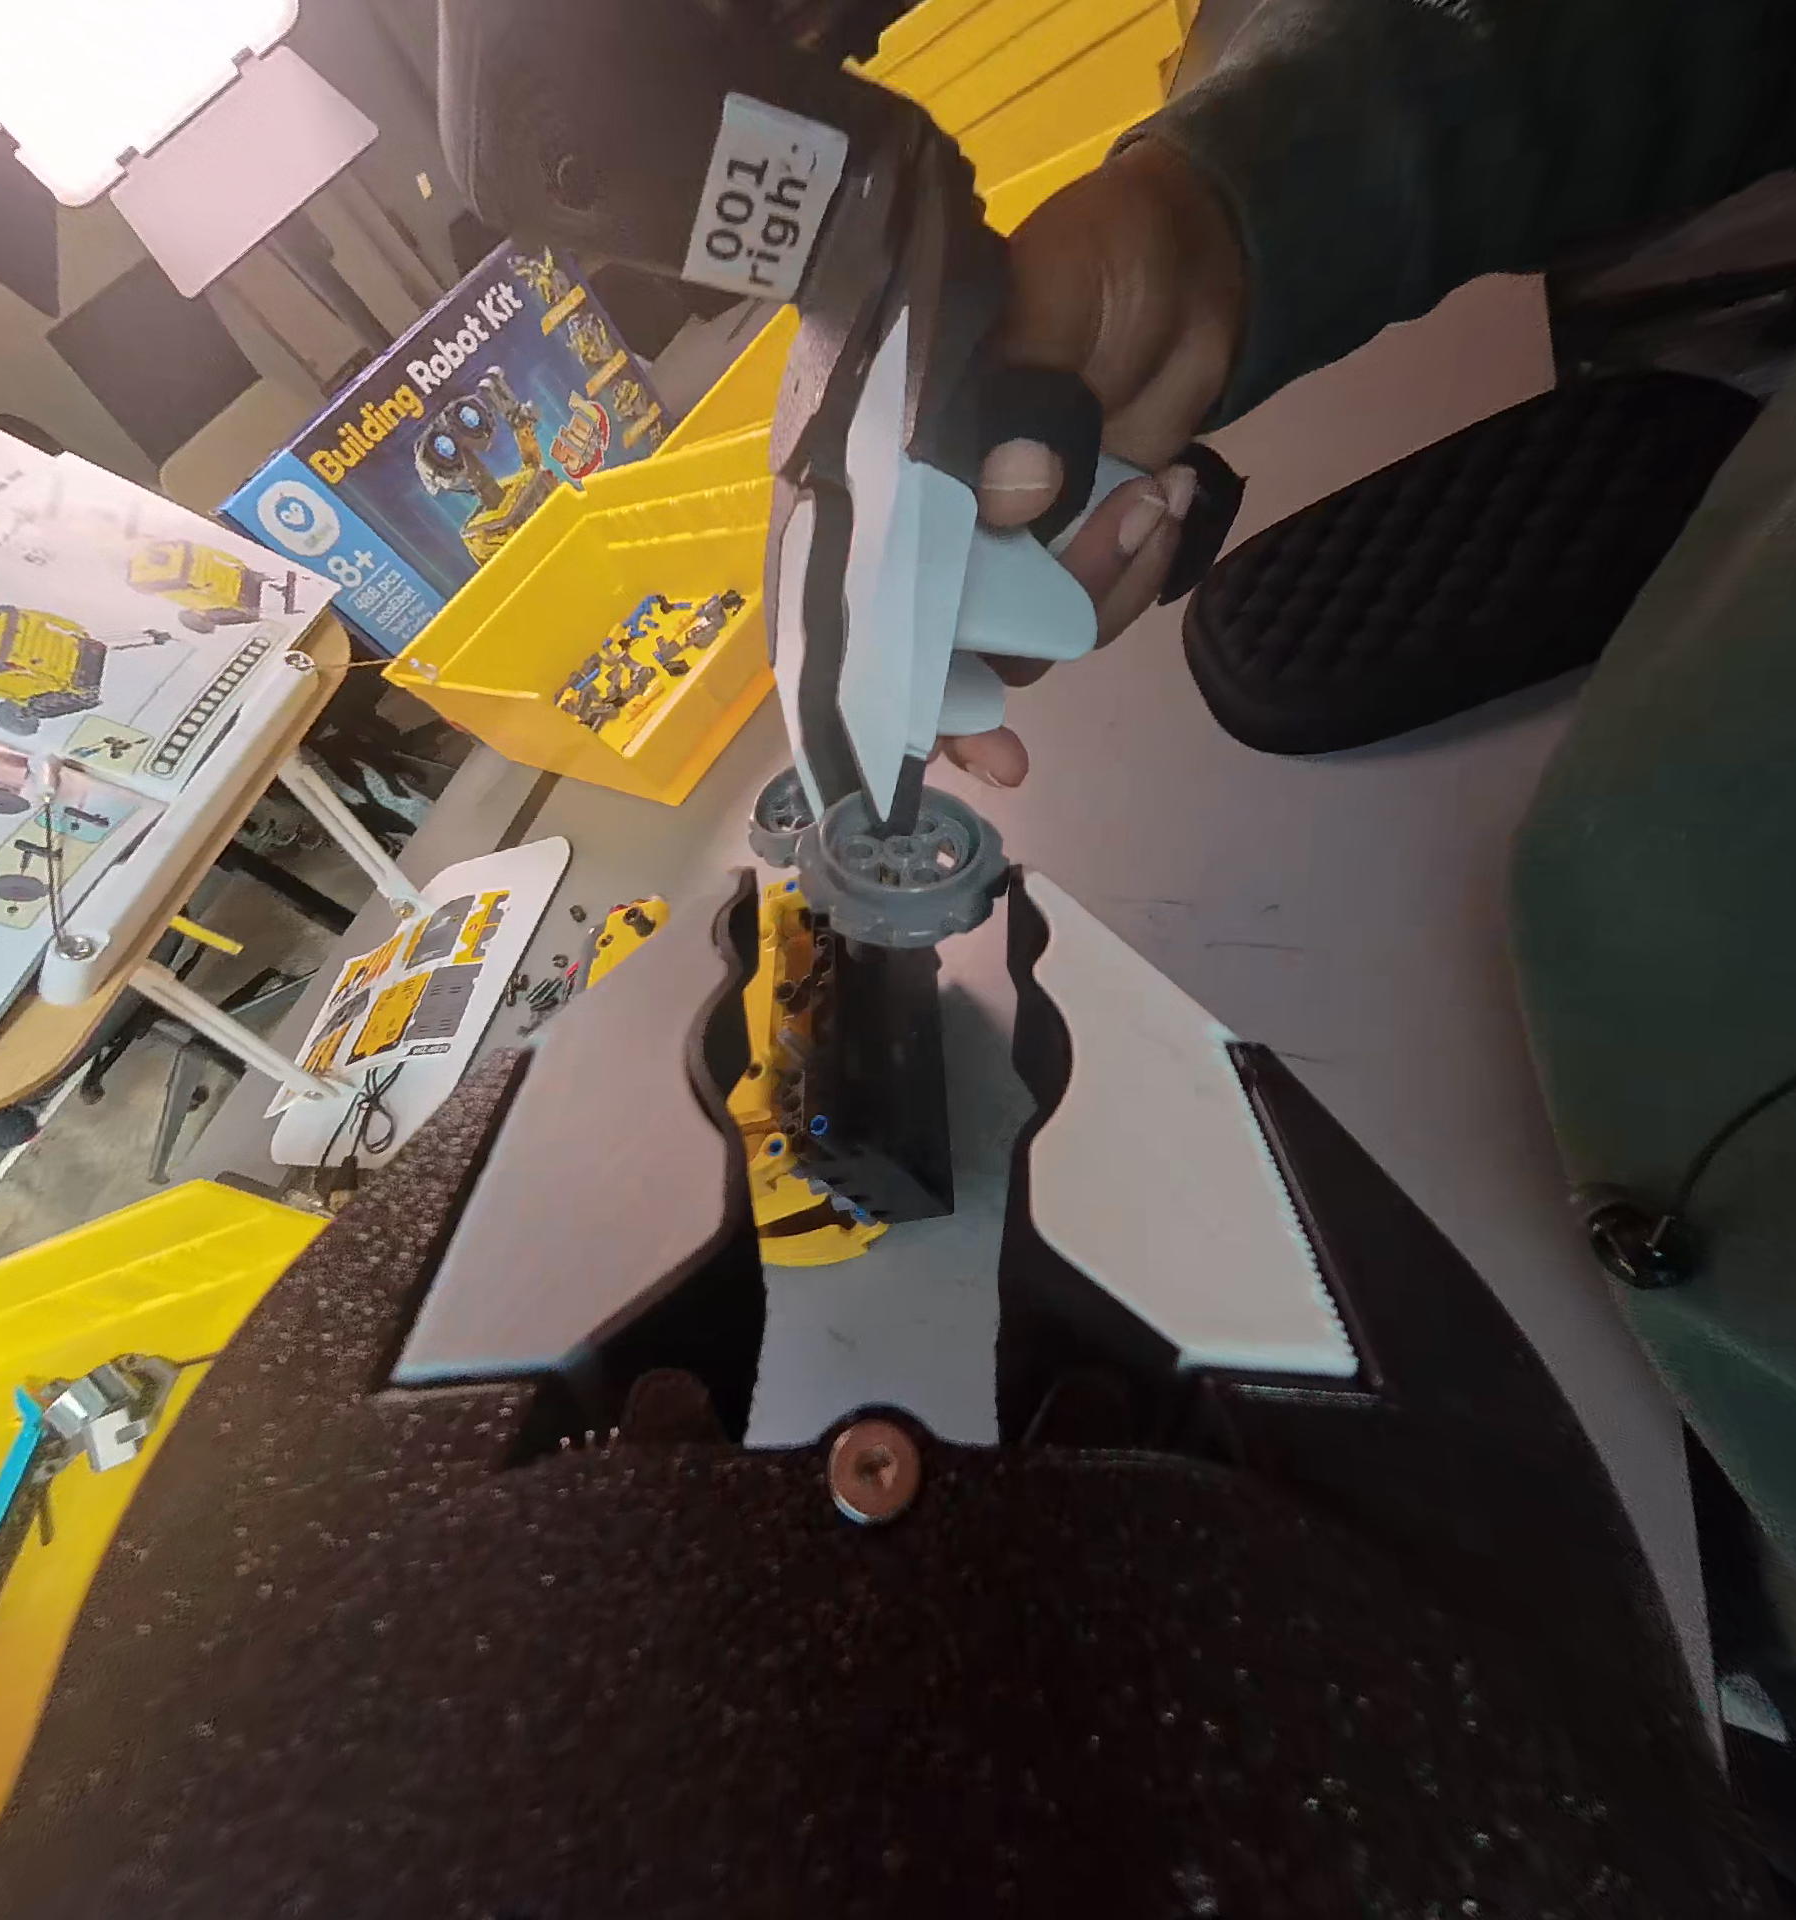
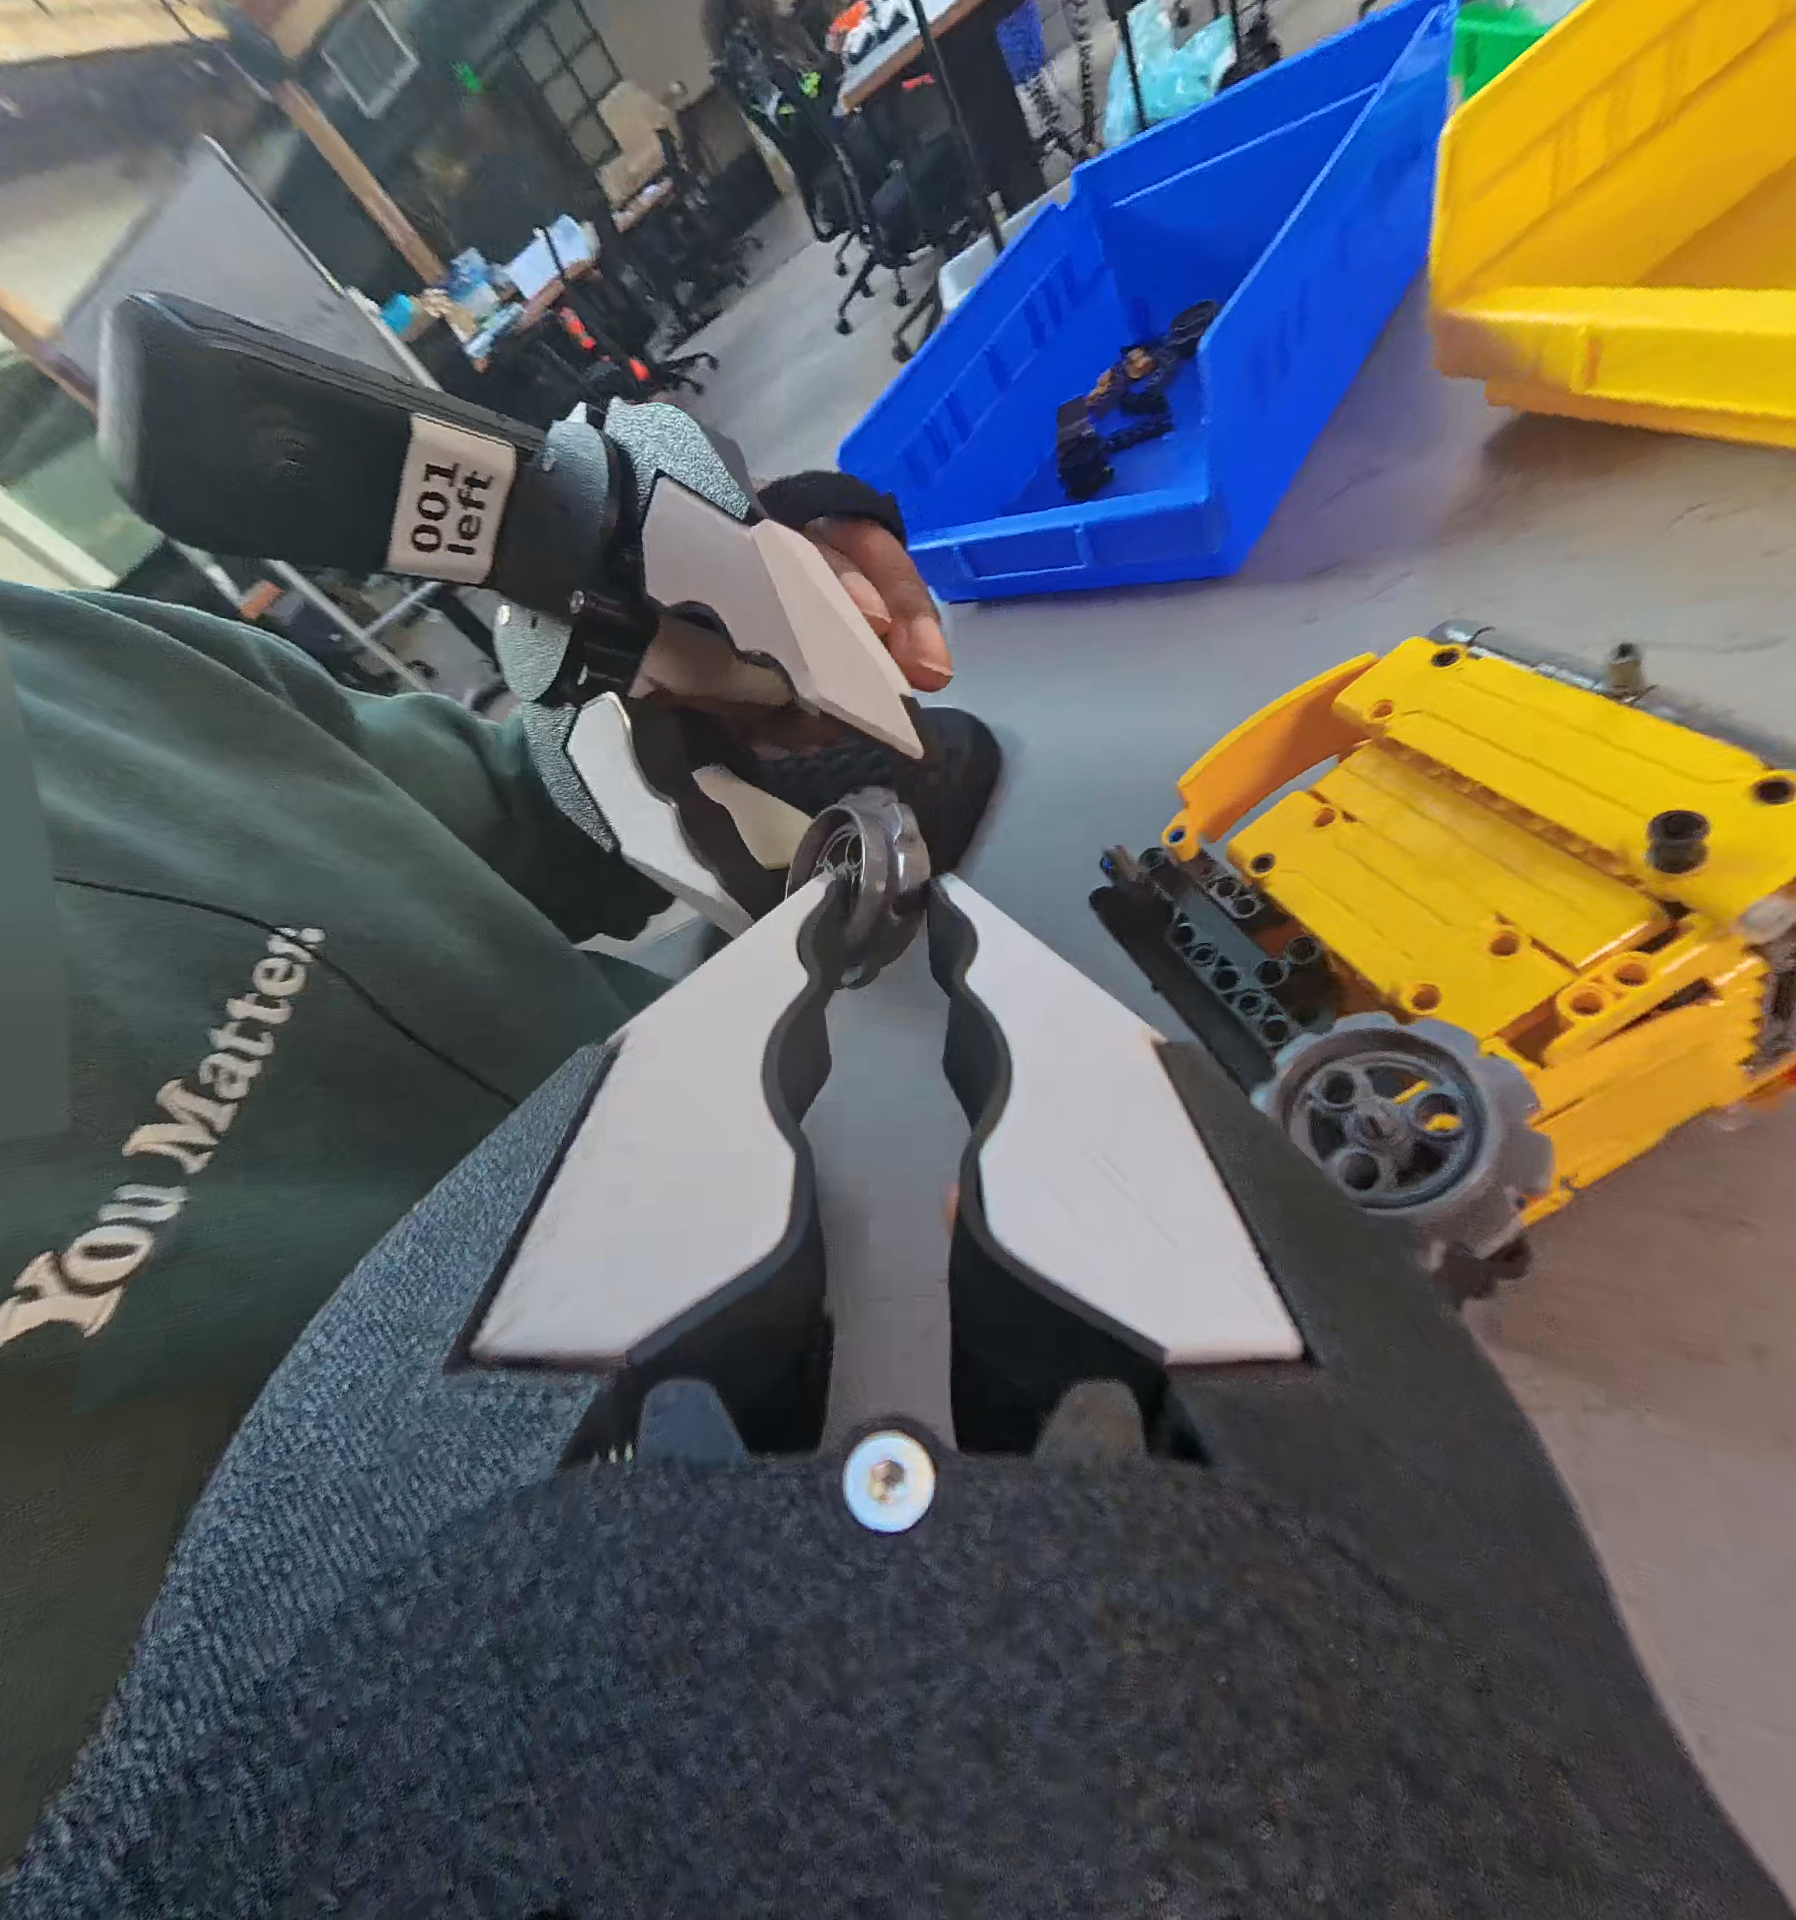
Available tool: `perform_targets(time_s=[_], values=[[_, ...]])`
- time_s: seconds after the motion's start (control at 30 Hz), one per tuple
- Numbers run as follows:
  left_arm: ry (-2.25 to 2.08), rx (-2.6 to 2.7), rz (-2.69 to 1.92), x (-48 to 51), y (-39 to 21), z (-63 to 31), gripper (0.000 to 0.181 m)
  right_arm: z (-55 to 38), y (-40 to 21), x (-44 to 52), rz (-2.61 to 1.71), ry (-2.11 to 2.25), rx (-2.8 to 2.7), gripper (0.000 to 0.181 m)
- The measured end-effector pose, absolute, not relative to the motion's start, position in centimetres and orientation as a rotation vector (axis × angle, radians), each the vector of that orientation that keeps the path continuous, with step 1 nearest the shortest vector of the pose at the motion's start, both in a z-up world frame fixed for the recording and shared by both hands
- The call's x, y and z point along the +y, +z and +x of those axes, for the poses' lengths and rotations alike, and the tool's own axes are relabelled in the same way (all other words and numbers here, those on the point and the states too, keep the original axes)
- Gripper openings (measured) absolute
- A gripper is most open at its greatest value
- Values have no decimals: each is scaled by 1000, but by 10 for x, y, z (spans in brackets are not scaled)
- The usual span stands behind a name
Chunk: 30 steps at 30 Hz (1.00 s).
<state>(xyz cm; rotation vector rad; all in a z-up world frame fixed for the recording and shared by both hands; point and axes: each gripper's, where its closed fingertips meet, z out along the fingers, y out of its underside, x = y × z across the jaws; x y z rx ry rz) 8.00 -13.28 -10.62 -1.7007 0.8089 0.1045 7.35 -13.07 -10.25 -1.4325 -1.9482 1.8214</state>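
My right gripper [image 2: 878,888] is shut on a grey wheel [image 2: 858,904], held on edge above the grey table. In the left wrist view it [image 1: 873,821] comes down from above, with the wheel [image 1: 909,883] just over the near end of a yellow and black brick vehicle [image 1: 852,1060]. A second grey wheel [image 1: 780,821] shows behind it. My left gripper [image 1: 878,883] is open and empty, with the vehicle seen between its fingers farther ahead. In the right wrist view the left gripper [image 2: 826,836] is just beyond the held wheel. The vehicle [image 2: 1496,894] lies to the right with one wheel [image 2: 1393,1122] fitted.
A yellow bin [image 1: 520,623] of small parts, a blue kit box [image 1: 458,436] and an instruction booklet on a stand [image 1: 94,675] are at the left. A blue bin [image 2: 1237,312] and a yellow bin [image 2: 1652,260] stand behind the vehicle. Loose black pins [image 1: 546,987] lie near a printed sheet [image 1: 426,966].
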Motion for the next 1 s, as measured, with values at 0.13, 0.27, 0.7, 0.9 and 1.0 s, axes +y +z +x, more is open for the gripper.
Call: perform_targets(time_s=[0.13,0.27,0.7,0.9,1.0], values=[[-54,827,-1667,-148,-109,95,45,90,-106,-143,-1416,1927,-2039,14],[-148,813,-1664,-155,-117,103,37,93,-112,-149,-1419,1938,-2091,14],[-295,654,-1690,-147,-123,77,36,75,-117,-144,-746,1200,-2203,50],[-354,644,-1673,-150,-120,82,36,73,-124,-151,-649,1099,-2256,40],[-372,627,-1661,-152,-119,81,36,73,-122,-153,-646,1116,-2264,40]])
